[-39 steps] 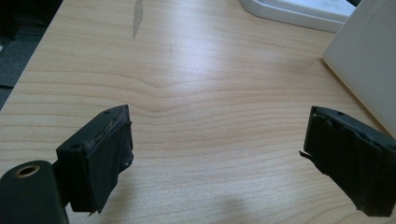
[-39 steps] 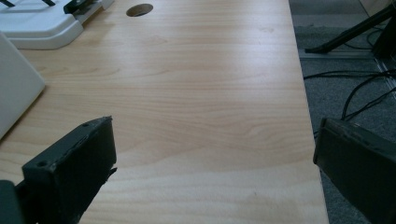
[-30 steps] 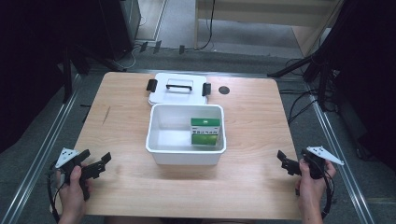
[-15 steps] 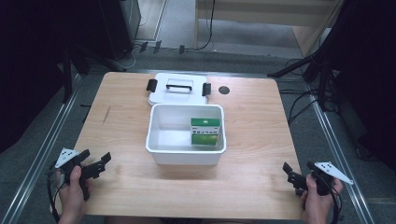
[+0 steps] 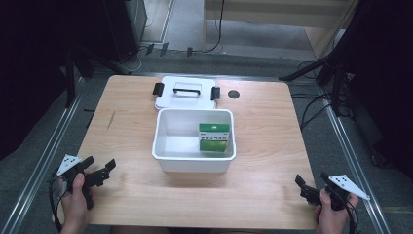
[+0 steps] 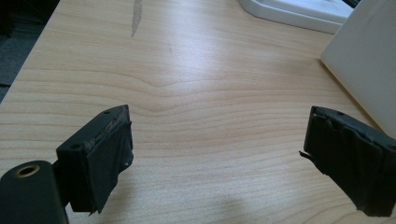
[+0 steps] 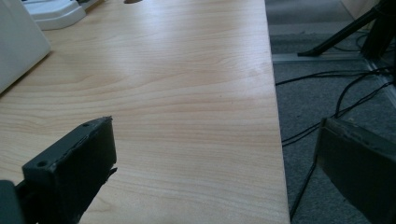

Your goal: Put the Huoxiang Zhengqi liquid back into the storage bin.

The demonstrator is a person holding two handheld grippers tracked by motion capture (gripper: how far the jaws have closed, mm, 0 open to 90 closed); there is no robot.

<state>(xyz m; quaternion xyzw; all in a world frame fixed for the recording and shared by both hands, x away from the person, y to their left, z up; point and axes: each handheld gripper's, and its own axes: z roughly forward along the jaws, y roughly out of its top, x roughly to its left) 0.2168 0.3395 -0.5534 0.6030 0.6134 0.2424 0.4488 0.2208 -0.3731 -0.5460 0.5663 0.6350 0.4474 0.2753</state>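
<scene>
White tub (image 5: 194, 140) at the middle of the wooden worktop (image 5: 263, 126), open-topped. Inside the tub, against its right wall: a green box (image 5: 214, 128) and a second green box (image 5: 213, 146) just nearer the person, touching or nearly so. Just beyond the tub's far rim: a white lid (image 5: 185, 92) with a black handle and black clips at either end, lying flat. Right of the lid, a small dark round spot (image 5: 234, 94) on the wood.

Left tool (image 5: 100, 171) well to the left of the tub and nearer the person, over the worktop's front left corner, held in a hand (image 5: 75, 200); jaws spread wide, gripping nothing. In the left gripper view, bare wood between the two black jaws, the tub's white wall (image 6: 364, 65) at the right edge, the lid's edge (image 6: 299, 11) at top.

Right tool (image 5: 303, 186) well to the right of the tub, at the worktop's front right corner, held in a hand (image 5: 330, 214); jaws likewise wide apart and empty. In the right gripper view, one jaw over wood, the other past the worktop's edge above grey floor (image 7: 336, 51) with black cables (image 7: 327, 88); tub corner (image 7: 18, 42) at far left.
</scene>
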